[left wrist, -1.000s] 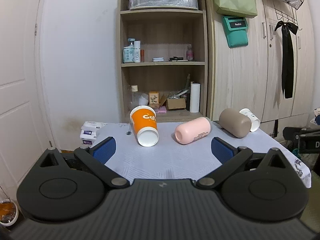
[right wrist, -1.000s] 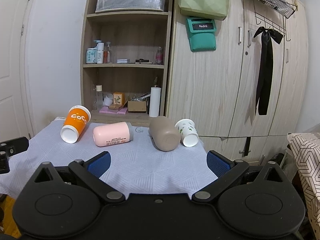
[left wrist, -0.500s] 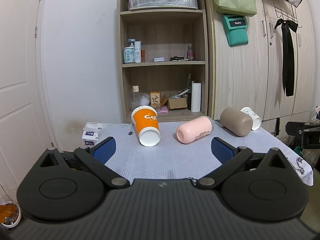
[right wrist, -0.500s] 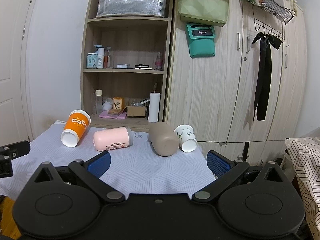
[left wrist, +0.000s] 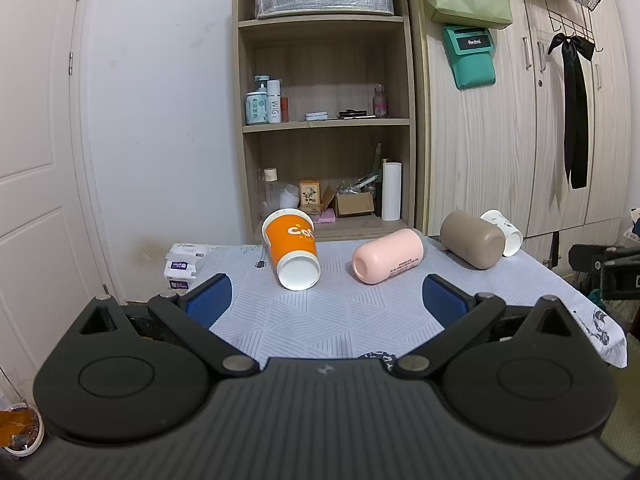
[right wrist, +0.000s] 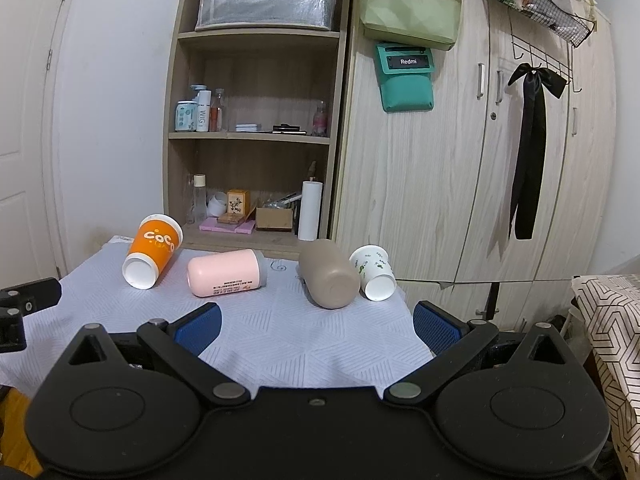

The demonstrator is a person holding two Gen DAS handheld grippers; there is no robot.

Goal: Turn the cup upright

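Observation:
Several cups lie on their sides on a table with a white patterned cloth (left wrist: 332,320): an orange paper cup (left wrist: 294,248) at the left, a pink cup (left wrist: 388,256), a taupe cup (left wrist: 472,239) and a white printed cup (left wrist: 502,232) at the right. They also show in the right wrist view: orange (right wrist: 154,250), pink (right wrist: 226,272), taupe (right wrist: 328,274), white (right wrist: 374,272). My left gripper (left wrist: 326,300) is open and empty, near the table's front edge. My right gripper (right wrist: 316,326) is open and empty, short of the taupe cup.
An open wooden shelf (left wrist: 324,120) with bottles and boxes stands behind the table, next to a wardrobe (right wrist: 460,160). Small tissue packs (left wrist: 180,264) lie at the table's back left corner. A patterned seat (right wrist: 608,320) is at the right.
Both grippers have drawn back slightly and risen; the cups look a little farther and lower in view. No cup has moved.

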